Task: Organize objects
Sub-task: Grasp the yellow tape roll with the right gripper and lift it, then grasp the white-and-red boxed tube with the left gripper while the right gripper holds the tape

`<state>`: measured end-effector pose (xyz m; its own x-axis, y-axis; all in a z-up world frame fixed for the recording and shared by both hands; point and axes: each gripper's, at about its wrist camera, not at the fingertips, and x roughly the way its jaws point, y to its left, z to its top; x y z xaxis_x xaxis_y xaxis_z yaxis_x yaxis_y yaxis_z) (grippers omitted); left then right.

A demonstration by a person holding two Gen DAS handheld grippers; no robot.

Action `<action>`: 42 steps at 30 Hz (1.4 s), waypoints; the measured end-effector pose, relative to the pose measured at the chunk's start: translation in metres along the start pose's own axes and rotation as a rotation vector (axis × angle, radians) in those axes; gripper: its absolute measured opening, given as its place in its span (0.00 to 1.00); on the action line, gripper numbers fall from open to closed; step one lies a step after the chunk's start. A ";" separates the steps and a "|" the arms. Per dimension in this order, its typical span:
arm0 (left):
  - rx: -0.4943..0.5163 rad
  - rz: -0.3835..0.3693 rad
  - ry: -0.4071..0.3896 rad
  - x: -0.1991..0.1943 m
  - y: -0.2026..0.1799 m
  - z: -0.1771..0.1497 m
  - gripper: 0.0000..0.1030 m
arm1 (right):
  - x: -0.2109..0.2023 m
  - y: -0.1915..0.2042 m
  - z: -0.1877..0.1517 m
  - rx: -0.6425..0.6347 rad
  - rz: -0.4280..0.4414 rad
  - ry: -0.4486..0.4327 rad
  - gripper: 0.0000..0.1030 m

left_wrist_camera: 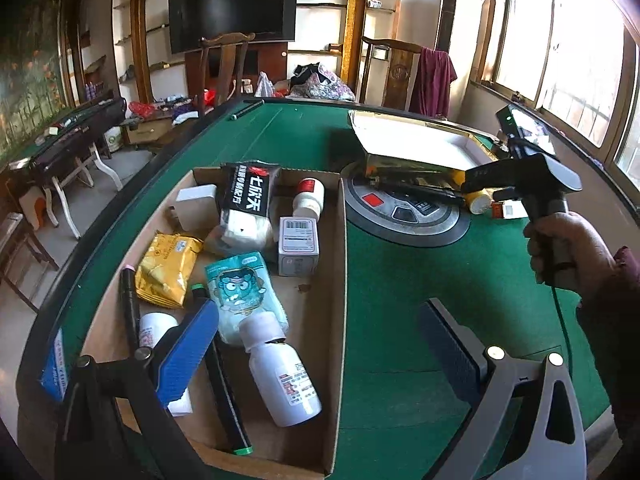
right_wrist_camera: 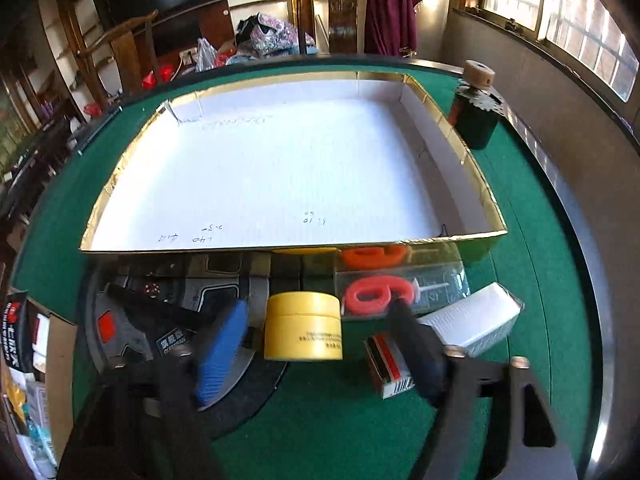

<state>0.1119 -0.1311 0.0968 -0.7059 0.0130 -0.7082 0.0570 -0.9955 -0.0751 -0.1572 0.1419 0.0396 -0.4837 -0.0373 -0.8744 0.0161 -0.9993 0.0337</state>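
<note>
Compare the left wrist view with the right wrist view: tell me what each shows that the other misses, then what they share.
Only the left wrist view shows the inside of the cardboard box, with the white bottle, yellow packet and cartoon pouch, plus the hand holding the right tongs.

Only the right wrist view shows the white floor of the gold-edged tray, the red number candle and the dark jar.

Both show the green table, the yellow jar and the round control panel.
</note>
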 end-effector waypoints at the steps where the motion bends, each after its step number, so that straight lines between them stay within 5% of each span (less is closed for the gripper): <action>1: -0.005 -0.007 0.007 0.002 0.000 0.000 0.97 | 0.002 0.000 0.000 -0.001 0.000 0.004 0.61; 4: -0.024 -0.034 0.035 0.009 -0.002 -0.001 0.97 | 0.000 -0.001 -0.002 -0.010 0.012 -0.001 0.56; 6: -0.036 -0.057 0.050 0.011 -0.004 0.000 0.97 | -0.003 -0.003 -0.005 -0.017 0.048 0.004 0.42; 13: -0.047 -0.115 0.067 0.015 -0.018 0.009 0.97 | -0.026 -0.010 -0.042 -0.051 0.141 0.019 0.42; 22: 0.019 -0.184 0.107 0.038 -0.063 0.026 0.97 | -0.070 -0.055 -0.132 -0.048 0.245 0.036 0.42; 38: -0.086 -0.251 0.219 0.127 -0.171 0.083 0.97 | -0.067 -0.079 -0.143 -0.019 0.296 -0.052 0.42; 42: -0.030 -0.195 0.280 0.164 -0.212 0.087 0.97 | -0.068 -0.085 -0.148 0.000 0.305 -0.051 0.42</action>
<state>-0.0773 0.0738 0.0581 -0.4845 0.2319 -0.8435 -0.0357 -0.9687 -0.2458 0.0039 0.2286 0.0248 -0.4996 -0.3358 -0.7985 0.1679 -0.9419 0.2911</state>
